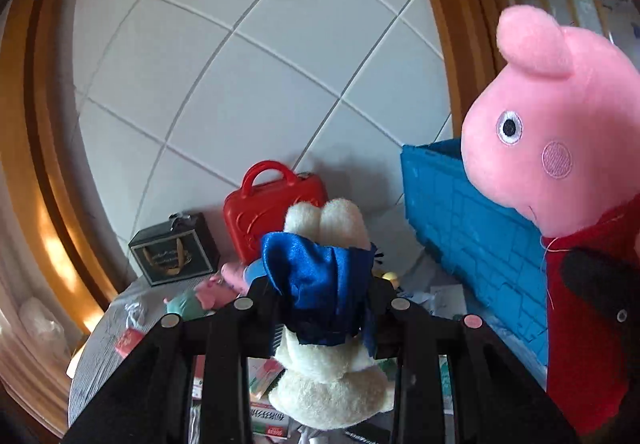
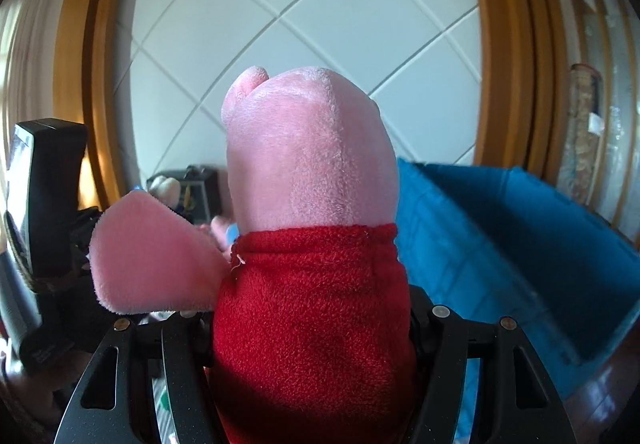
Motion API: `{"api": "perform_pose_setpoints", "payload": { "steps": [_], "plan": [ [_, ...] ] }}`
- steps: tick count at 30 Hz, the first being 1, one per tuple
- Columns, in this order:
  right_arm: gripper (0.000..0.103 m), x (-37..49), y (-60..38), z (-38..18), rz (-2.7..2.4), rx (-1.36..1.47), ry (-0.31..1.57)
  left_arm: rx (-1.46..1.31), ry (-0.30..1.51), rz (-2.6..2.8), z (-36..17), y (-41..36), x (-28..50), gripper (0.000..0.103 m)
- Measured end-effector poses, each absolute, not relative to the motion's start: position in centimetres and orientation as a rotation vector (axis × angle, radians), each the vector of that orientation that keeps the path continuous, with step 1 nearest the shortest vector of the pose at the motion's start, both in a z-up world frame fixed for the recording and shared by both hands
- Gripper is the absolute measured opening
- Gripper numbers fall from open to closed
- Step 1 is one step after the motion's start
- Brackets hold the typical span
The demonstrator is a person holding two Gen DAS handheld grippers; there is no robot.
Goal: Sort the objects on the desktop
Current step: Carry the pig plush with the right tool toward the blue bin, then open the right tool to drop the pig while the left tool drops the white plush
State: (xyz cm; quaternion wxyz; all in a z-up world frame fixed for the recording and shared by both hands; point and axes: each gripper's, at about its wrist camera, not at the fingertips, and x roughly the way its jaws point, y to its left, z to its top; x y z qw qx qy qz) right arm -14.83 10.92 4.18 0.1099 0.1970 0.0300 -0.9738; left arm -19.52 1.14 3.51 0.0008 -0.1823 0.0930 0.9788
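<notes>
up close, the left gripper [image 1: 324,308] has its jaws pressed together on a cream plush rabbit [image 1: 332,376] — two pale ears pointing away from the camera, a shiny blue satin cloth [image 1: 320,280] wrapped round its middle, fuzzy body hanging below the fingers, clear of the desk. the right gripper [image 2: 312,328] pinches a pink plush pig [image 2: 308,204] by its red fleece dress, jaws spread about halfway round the soft body; from behind, the head fills the centre of the right wrist view and one pink arm sticks out to the left. in the left wrist view the same pig stands at the right edge, one stitched eye and a round cheek patch facing in.

a blue crate [image 1: 472,244] sits just beyond the pig, its ribbed wall close to both toys. at the far edge of the desk [image 1: 96,356], against the white panelled wall [image 1: 240,64], stand a red toy case [image 1: 272,208] with a loop handle and a dark box [image 1: 174,248] with gold print. smaller pink and teal toys, cards and packets litter the grey cloth under the rabbit.
</notes>
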Motion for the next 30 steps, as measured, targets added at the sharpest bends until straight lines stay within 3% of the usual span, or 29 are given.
{"api": "perform_pose_setpoints", "payload": {
  "steps": [11,24,25,28,30],
  "plan": [
    [0.067,-12.0,22.9,11.4,-3.071,0.371,0.028,-0.391,0.371,2.913,9.3,17.4,-21.8,0.03],
    [0.068,-21.4,41.8,12.3,-3.211,0.597,0.0,-0.486,0.417,2.811,11.5,33.8,-30.1,0.038],
    [0.071,-22.6,43.0,12.1,-3.215,0.618,-0.001,-0.501,0.425,2.815,11.5,34.5,-30.8,0.047],
    [0.079,-25.4,46.1,11.3,-3.193,0.692,-0.03,-0.529,0.461,2.827,11.8,36.2,-32.6,0.086],
    [0.086,-26.8,47.7,11.0,-3.196,0.709,-0.074,-0.505,0.472,2.853,12.2,36.9,-32.7,0.091]
  ]
}}
